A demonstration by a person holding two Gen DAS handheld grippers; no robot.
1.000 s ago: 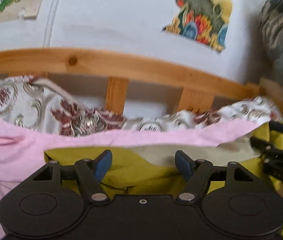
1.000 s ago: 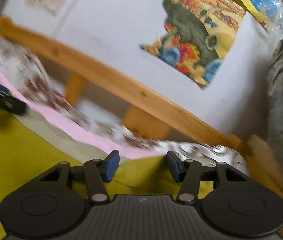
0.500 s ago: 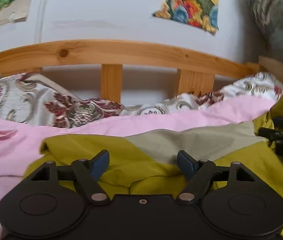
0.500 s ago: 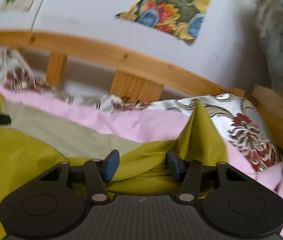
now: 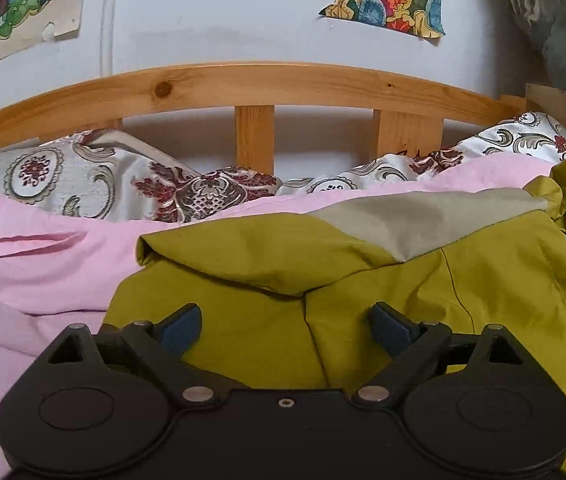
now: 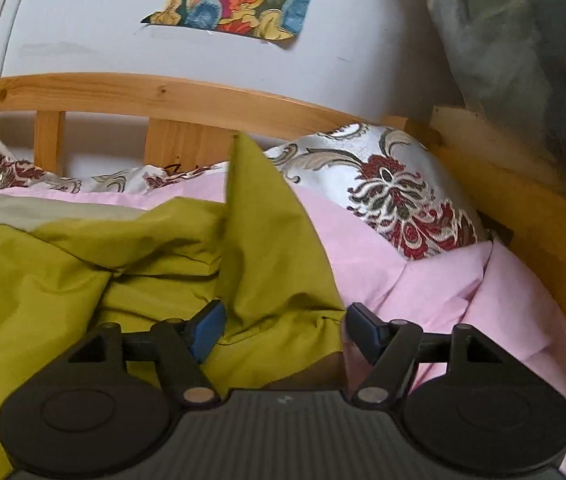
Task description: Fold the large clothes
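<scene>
The olive-green garment (image 5: 363, 280) lies spread on the pink sheet (image 5: 35, 264) of the bed, on the near side of the wooden headboard (image 5: 255, 84). Its far edge is folded back toward the headboard, showing a pale grey lining (image 5: 423, 220). Patterned pillows (image 5: 83, 184) sit between the sheet and the headboard.

The left tool (image 5: 285, 330) stands wide over the garment's middle; its jaws have just been opening, and the cloth lies below them with neither pad pressing on it. The right tool (image 6: 283, 330) is also wide and has just been opening. A peaked corner of the garment (image 6: 259, 216) stands up between its jaws, toward the headboard's right end, but the pads do not seem to pinch it.

The fabric looks thin, light and limp, with a slight sheen, so it is likely a little slippery and will sag from any single hold. Best taken at a hem or corner with both tools well apart, so the edge stays taut while it is carried over.

Much is hidden: both tool bodies cover the near part of the garment, so sleeves, collar or hem cannot be told apart. The garment's right side is cut off in the left wrist view, where only a dark sliver at the frame edge shows. What kind of garment it is stays unclear.
</scene>
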